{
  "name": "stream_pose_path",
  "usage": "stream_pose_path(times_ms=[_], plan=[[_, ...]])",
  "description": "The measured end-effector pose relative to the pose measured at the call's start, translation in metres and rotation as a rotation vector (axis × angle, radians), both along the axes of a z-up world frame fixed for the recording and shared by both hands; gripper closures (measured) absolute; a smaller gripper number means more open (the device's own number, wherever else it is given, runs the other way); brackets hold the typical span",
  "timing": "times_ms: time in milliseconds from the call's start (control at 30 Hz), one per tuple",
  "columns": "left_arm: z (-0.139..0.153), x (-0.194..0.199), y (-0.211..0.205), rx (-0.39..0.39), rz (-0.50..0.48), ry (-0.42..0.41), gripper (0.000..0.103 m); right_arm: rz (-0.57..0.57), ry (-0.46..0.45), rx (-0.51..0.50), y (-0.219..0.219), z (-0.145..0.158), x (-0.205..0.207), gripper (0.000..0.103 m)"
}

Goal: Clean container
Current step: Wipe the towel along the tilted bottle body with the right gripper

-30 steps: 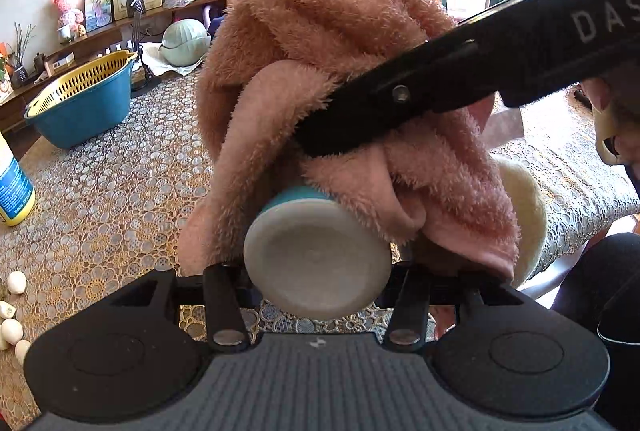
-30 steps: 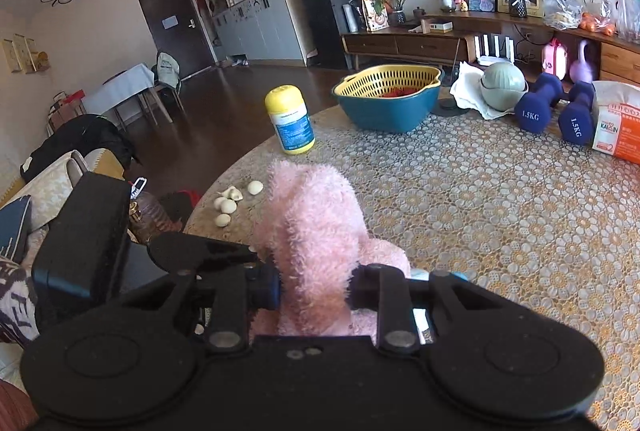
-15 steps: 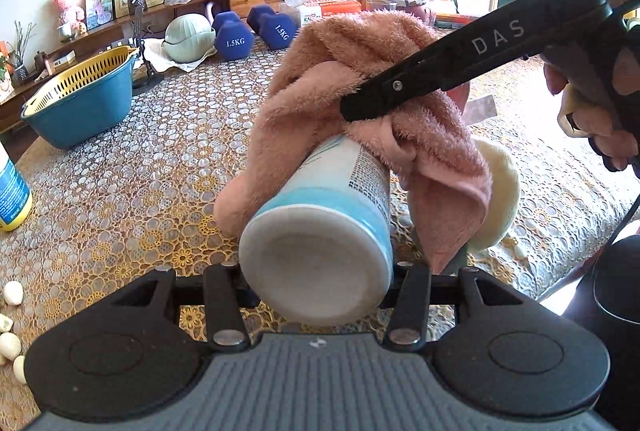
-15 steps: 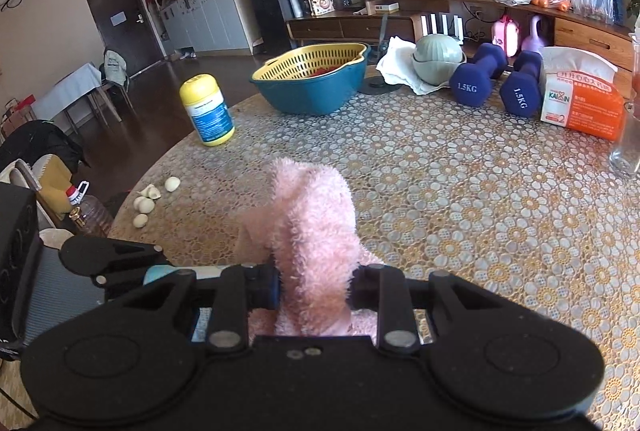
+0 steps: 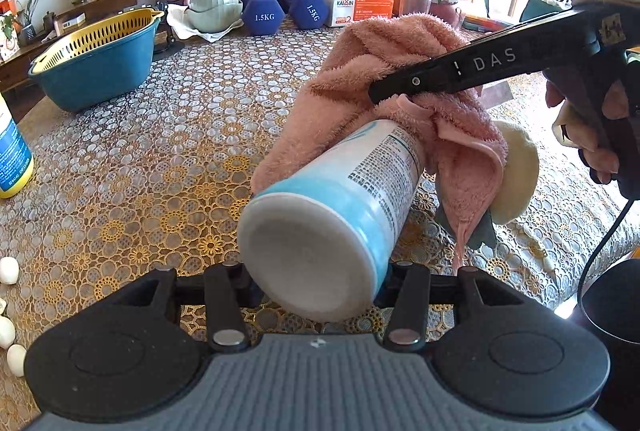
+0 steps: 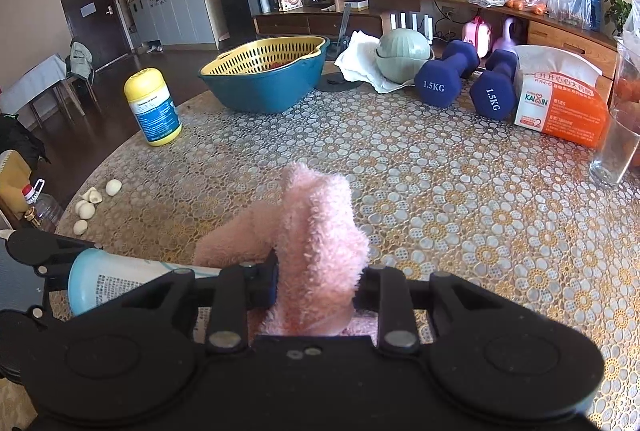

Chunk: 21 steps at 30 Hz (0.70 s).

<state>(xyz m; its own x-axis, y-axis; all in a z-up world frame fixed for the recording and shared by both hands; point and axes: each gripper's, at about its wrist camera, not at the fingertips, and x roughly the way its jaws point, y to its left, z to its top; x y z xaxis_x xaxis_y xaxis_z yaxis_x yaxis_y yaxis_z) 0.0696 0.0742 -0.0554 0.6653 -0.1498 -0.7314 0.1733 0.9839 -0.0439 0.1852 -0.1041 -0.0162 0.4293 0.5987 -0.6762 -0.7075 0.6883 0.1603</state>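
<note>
A white and light-blue container (image 5: 336,211) lies on its side above the table, its flat base toward the left wrist camera. My left gripper (image 5: 316,287) is shut on its base end. A pink towel (image 5: 400,79) is draped over the container's far end. My right gripper (image 5: 384,95) comes in from the right, shut on that towel, with a hand behind it. In the right wrist view the pink towel (image 6: 320,251) is bunched between the fingers of my right gripper (image 6: 316,283), and the container (image 6: 120,279) shows at lower left, partly hidden.
The lace-covered table (image 6: 440,183) holds a blue basin with a yellow strainer (image 6: 264,79), a yellow-capped bottle (image 6: 152,107), two blue dumbbells (image 6: 464,79), a tissue pack (image 6: 560,103), a glass (image 6: 620,135) and garlic cloves (image 6: 92,203). A cream round object (image 5: 516,175) lies behind the towel.
The towel has slid along the container from near the base toward its far end, uncovering most of the body. The right gripper has drawn back to the right.
</note>
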Motion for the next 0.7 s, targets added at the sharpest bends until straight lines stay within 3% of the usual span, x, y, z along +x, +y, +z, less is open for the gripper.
stream_pose_path(times_ms=[233,467,700], plan=[[0.007,-0.002,-0.002,-0.053,0.007,0.019,0.059,-0.052,-0.052,0.042,-0.01,0.021,-0.008,0.078],[0.013,-0.006,-0.01,-0.055,0.001,0.011,0.06,0.119,-0.08,0.106,0.001,0.051,-0.056,0.078],[0.012,-0.01,-0.014,-0.049,-0.001,0.021,0.06,0.247,-0.072,0.117,0.019,0.053,-0.097,0.078]])
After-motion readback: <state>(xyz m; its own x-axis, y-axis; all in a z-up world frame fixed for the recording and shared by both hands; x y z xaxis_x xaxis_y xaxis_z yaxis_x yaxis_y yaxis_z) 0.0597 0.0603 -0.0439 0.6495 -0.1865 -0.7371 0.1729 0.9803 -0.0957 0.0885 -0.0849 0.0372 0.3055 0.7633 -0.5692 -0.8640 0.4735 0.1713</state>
